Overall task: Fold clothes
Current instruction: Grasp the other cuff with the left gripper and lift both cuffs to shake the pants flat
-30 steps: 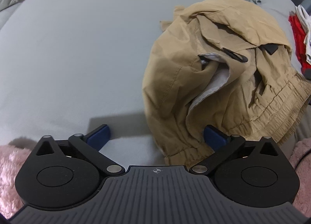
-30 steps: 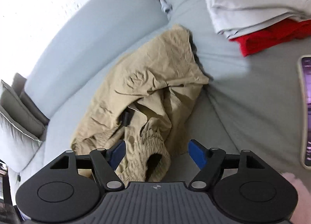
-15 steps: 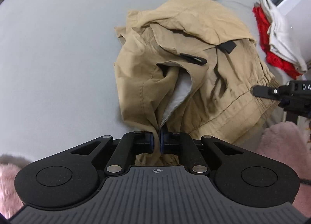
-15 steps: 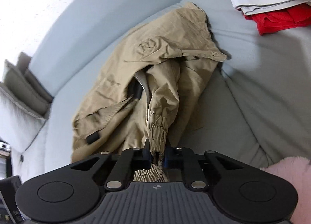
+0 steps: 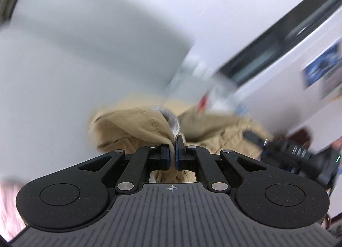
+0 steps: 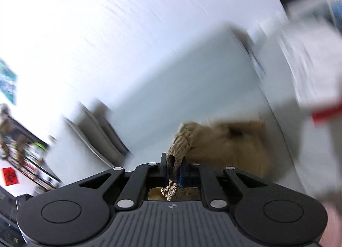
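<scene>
Now khaki garment [image 5: 136, 127] between gripper [image 5: 172, 154] fingers.

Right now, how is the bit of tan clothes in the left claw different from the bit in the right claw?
The left claw pinches a smooth, flat edge of the tan clothes; the right claw pinches a bunched, gathered cuff. White lining shows by the left, none by the right. Both are shut on it.

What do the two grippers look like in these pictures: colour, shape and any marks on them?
Both look alike. The left gripper and the right gripper have a matte black body with a ribbed middle plate, a small white crosshair mark, two round flat discs at the sides and silver pins on the black link bars. The finger pads have blue edges. No cables or sleeves show.
</scene>
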`<action>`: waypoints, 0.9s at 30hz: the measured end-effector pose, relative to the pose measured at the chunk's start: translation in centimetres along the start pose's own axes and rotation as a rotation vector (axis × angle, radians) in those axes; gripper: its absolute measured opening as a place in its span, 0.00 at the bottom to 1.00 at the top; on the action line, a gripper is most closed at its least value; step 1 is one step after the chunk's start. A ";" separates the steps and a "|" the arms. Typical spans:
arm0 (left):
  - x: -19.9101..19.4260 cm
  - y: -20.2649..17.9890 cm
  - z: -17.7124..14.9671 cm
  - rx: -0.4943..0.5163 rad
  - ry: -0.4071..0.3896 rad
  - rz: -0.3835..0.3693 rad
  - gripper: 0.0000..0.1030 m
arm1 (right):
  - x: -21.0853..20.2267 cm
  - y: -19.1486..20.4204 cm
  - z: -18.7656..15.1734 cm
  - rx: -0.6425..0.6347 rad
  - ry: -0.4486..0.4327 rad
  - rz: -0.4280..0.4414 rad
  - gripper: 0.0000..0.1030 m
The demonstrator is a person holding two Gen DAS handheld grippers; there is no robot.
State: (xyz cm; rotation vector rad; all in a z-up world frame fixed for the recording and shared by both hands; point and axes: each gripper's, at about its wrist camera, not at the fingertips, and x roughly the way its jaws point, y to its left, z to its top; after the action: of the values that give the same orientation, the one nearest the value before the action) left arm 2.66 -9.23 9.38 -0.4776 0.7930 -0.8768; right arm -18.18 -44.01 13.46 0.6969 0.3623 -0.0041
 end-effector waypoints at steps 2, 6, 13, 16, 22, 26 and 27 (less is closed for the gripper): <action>-3.7 -2.6 2.2 0.037 -0.133 -0.048 0.04 | -2.7 3.0 1.7 -0.054 -0.097 0.064 0.10; -12.3 -7.8 4.2 0.123 -0.411 -0.168 0.04 | -9.7 9.5 4.5 -0.193 -0.327 0.222 0.10; -19.7 -11.2 2.9 0.235 -0.684 -0.175 0.05 | -14.9 13.7 5.5 -0.332 -0.544 0.294 0.10; -16.8 -10.3 3.4 0.221 -0.615 -0.080 0.05 | -10.6 11.7 6.1 -0.293 -0.470 0.209 0.10; 0.6 -1.9 8.9 0.055 -0.365 0.213 0.04 | 9.8 2.2 8.5 -0.194 -0.152 -0.104 0.10; 3.0 -2.8 13.8 0.126 -0.448 0.228 0.04 | 13.5 5.5 12.5 -0.346 -0.251 -0.125 0.10; 2.4 -3.7 15.3 0.154 -0.498 0.201 0.04 | 12.8 6.7 14.0 -0.376 -0.304 -0.089 0.10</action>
State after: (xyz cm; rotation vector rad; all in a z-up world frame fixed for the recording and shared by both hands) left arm 13.64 -12.46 20.44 -0.4464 0.3071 -0.5901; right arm -0.82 -46.15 23.42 0.3007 0.0952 -0.1222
